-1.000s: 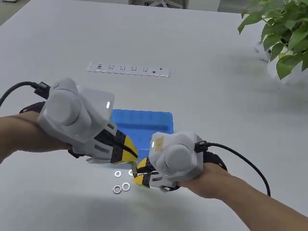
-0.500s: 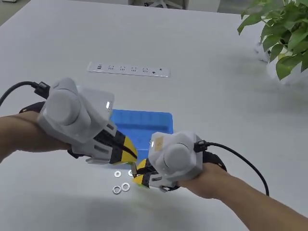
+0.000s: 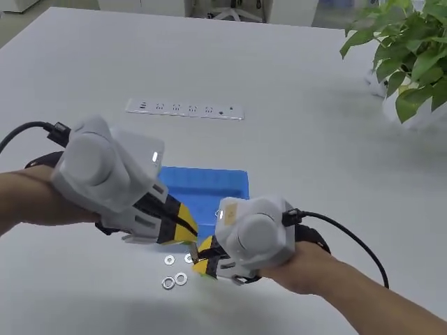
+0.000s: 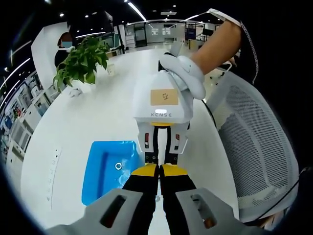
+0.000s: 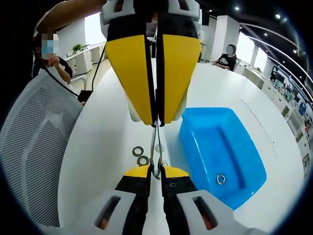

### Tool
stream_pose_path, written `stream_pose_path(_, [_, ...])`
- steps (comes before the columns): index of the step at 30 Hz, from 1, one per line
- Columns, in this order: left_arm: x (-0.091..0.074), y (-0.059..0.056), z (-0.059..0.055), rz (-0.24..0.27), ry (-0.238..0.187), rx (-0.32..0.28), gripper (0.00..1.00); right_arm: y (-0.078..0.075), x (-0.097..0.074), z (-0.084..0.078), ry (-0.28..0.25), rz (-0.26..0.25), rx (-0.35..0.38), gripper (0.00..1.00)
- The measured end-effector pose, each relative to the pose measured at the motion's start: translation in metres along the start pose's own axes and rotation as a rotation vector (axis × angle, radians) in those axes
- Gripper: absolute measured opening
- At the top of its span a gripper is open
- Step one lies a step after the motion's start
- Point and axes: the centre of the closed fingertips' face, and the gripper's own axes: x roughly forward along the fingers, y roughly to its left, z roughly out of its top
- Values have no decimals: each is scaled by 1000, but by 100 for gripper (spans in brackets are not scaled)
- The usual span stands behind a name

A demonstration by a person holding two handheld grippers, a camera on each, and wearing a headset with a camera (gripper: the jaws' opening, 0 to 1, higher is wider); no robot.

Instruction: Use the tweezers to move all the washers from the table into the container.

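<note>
Thin metal tweezers [image 5: 155, 142] run between the two grippers, which face each other tip to tip. My left gripper [image 3: 187, 227] is shut on their upper end, its yellow jaws [image 5: 156, 120] pressed together. My right gripper [image 5: 155, 172] is shut on the lower end. Several steel washers [image 3: 170, 260] lie on the white table just left of the right gripper [image 3: 201, 262]; two of the washers [image 5: 138, 151] sit beside the tweezers. The blue container [image 3: 206, 188] stands just behind the grippers. One washer [image 5: 221, 179] lies inside it.
A white power strip [image 3: 185, 109] lies further back on the table [image 3: 314, 139]. A green potted plant [image 3: 405, 49] stands at the far right. A mesh office chair [image 4: 254, 147] is at the near side of the table. Cables trail from both grippers.
The head camera has tilted, so the whole scene has shifted slightly. The grippers, tweezers and washers keep the same places relative to each other.
</note>
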Motion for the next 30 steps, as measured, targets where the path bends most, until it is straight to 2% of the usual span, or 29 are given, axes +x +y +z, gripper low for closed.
stream_pose_path(15, [-20, 2, 17, 3, 0, 8, 5, -2, -18, 18, -14, -13, -7, 10])
stream_pose_path(21, [-23, 4, 23, 0, -4, 14, 5, -4, -23, 23, -12, -17, -15, 10])
stream_pose_path(30, [-32, 14, 34, 7, -9, 34, 5, -16, -35, 32, -11, -37, -26, 10])
